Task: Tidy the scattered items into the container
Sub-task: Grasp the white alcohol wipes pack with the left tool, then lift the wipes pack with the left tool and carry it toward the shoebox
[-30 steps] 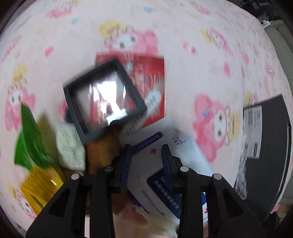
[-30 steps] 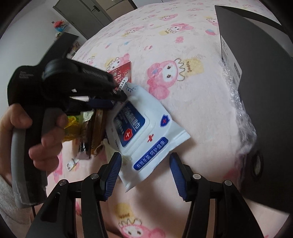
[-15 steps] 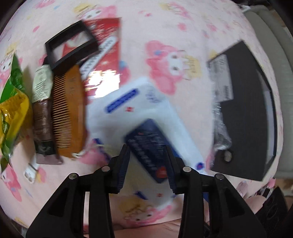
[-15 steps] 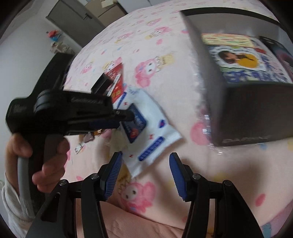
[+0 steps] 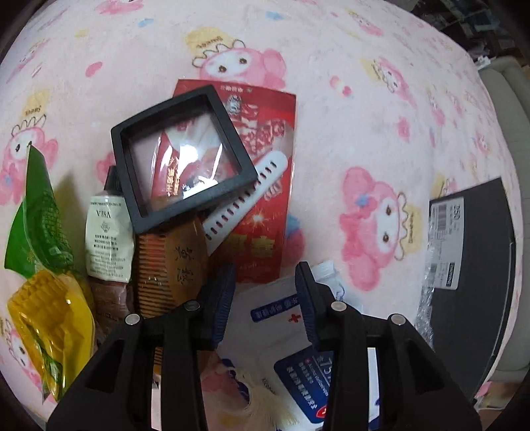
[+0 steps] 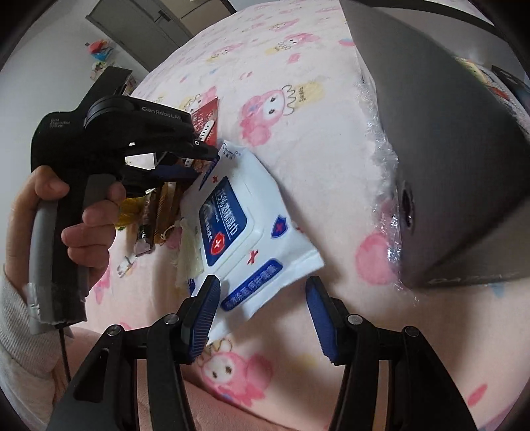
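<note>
A pile lies on the pink cartoon blanket [image 5: 331, 116]: a black square frame box [image 5: 185, 155], a red packet [image 5: 265, 205], a white comb [image 5: 245, 199], a wooden comb [image 5: 172, 265], a cream tube [image 5: 106, 238] and a green-yellow snack bag [image 5: 43, 281]. A white and blue wipes pack [image 6: 238, 232] lies nearest. My left gripper [image 5: 265, 291] is open above the pack's far edge, nothing between its fingers. My right gripper [image 6: 261, 315] is open, with the pack's near corner showing between its fingers. The black box container [image 6: 447, 165] stands to the right.
Bubble wrap [image 6: 384, 165] clings to the container's near side. A hand [image 6: 89, 225] holds the left gripper [image 6: 205, 162] over the pile. A dark door [image 6: 139, 30] and a white wall are far behind. A pale tassel [image 6: 185, 258] lies beside the pack.
The left gripper swung out over the pack and container, then came back low over the pile. The right gripper rose to look into the container, then dropped back to the pack's near corner.
</note>
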`<control>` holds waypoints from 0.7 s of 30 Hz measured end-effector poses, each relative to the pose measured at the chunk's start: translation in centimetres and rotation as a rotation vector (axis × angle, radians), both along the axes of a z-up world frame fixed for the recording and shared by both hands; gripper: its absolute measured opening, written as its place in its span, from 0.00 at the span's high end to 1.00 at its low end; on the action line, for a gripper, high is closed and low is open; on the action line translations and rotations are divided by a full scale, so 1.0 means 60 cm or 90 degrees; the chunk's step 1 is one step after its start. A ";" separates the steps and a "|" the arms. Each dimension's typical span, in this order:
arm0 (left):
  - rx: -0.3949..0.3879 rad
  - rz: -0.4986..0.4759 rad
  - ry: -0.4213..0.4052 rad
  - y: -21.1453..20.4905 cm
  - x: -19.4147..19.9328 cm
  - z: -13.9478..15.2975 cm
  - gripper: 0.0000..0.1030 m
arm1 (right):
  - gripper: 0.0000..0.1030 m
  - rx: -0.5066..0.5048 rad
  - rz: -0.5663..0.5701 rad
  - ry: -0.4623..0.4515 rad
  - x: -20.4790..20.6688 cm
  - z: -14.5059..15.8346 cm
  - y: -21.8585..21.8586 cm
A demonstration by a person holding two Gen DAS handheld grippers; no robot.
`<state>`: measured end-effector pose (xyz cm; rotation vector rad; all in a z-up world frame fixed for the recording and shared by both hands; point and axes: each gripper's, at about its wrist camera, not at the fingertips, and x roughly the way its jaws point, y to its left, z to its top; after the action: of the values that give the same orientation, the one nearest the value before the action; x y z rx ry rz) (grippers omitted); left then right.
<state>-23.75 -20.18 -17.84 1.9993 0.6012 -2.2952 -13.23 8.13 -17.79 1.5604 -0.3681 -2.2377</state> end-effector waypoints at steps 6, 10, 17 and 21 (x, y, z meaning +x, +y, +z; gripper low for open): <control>0.008 -0.040 -0.045 0.005 0.016 -0.013 0.64 | 0.52 0.003 -0.009 0.013 0.005 0.018 0.011; 0.029 -0.056 -0.058 0.003 0.039 -0.008 0.64 | 0.52 0.012 -0.016 0.020 0.014 0.028 0.021; 0.079 -0.100 -0.079 0.026 0.116 0.005 0.64 | 0.53 0.037 -0.027 0.012 0.032 0.043 0.077; 0.131 -0.122 -0.066 0.042 0.167 0.020 0.64 | 0.53 0.072 -0.066 0.006 0.052 0.048 0.141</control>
<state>-13.74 -17.68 -16.64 2.3502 0.6911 -2.2957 -10.09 16.61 -14.92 1.6218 -0.3312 -2.3815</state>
